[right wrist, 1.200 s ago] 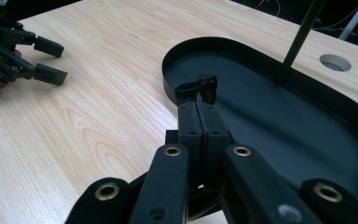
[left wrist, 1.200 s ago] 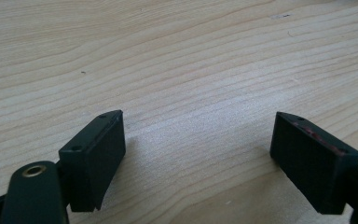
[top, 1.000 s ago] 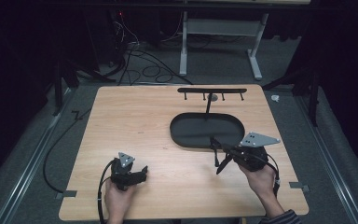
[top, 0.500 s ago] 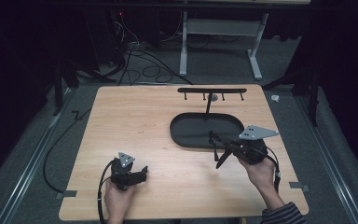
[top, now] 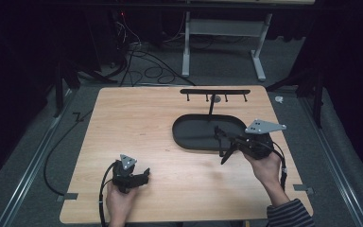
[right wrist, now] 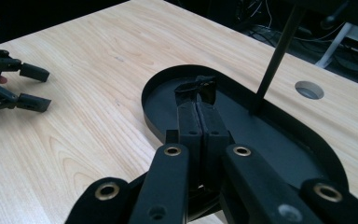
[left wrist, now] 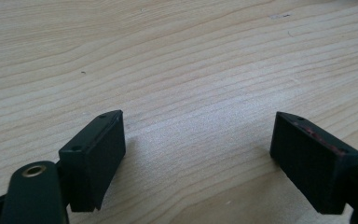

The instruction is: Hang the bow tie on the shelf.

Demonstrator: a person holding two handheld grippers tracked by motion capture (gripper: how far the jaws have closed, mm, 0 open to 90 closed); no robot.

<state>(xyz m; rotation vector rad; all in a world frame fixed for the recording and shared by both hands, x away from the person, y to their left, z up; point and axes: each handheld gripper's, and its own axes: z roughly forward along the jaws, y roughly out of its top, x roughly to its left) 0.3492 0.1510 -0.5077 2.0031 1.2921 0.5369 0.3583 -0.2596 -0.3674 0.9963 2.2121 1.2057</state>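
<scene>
The left half of the wooden table (top: pixel 132 123) is left unobstructed. The right half is blocked by the black oval tray (top: pixel 189 135), its upright post (top: pixel 211 108) and hook bar (top: pixel 215 91).

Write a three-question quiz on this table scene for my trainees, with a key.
1. True or false: the left tool has its jaws shut.
2. Which tool has its tips over the black oval tray? A) left tool B) right tool
3. What stands upright in the tray?

Key:
1. False; its jaws stand wide apart over bare wood.
2. B.
3. A thin black post carrying a hooked bar.
</scene>
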